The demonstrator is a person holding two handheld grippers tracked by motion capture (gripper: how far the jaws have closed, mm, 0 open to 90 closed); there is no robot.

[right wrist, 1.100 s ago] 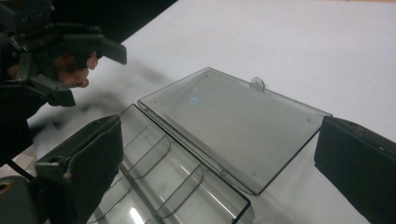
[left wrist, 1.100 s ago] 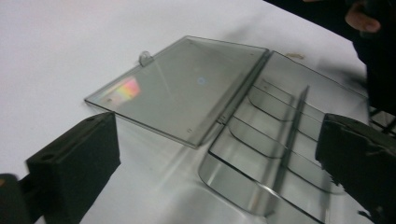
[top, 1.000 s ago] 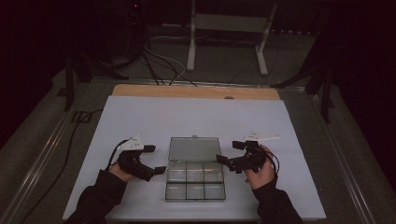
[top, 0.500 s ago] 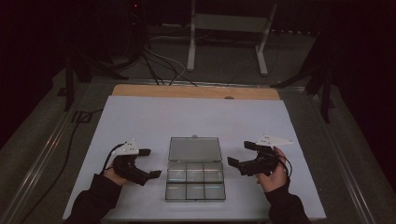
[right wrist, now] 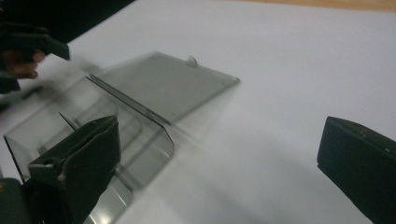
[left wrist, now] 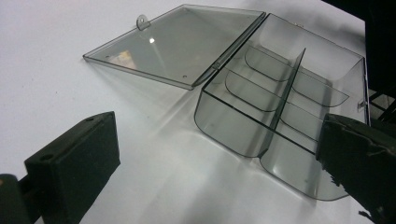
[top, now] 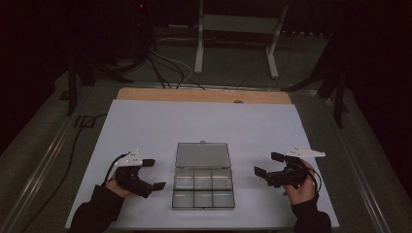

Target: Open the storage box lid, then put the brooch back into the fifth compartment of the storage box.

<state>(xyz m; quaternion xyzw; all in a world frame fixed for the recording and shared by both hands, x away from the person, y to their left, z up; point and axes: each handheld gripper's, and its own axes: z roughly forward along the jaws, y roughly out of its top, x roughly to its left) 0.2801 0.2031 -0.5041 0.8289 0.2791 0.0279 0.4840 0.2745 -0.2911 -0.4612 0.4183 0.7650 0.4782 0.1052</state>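
Both grippers have backed off sideways from the box (top: 203,182); a second ago they flanked it closely. Lid (top: 202,155) lies flat open, six compartments empty. Opening looks done. Left gripper (top: 151,174) and right gripper (top: 266,164): fingers wide, holding nothing. Box sits mid-counter (top: 145,121) between them, well apart from both.

I am operating in a lab: dark room, white-topped table (top: 145,126), floor cables (top: 165,68), metal stand legs (top: 199,43) beyond the jaws.
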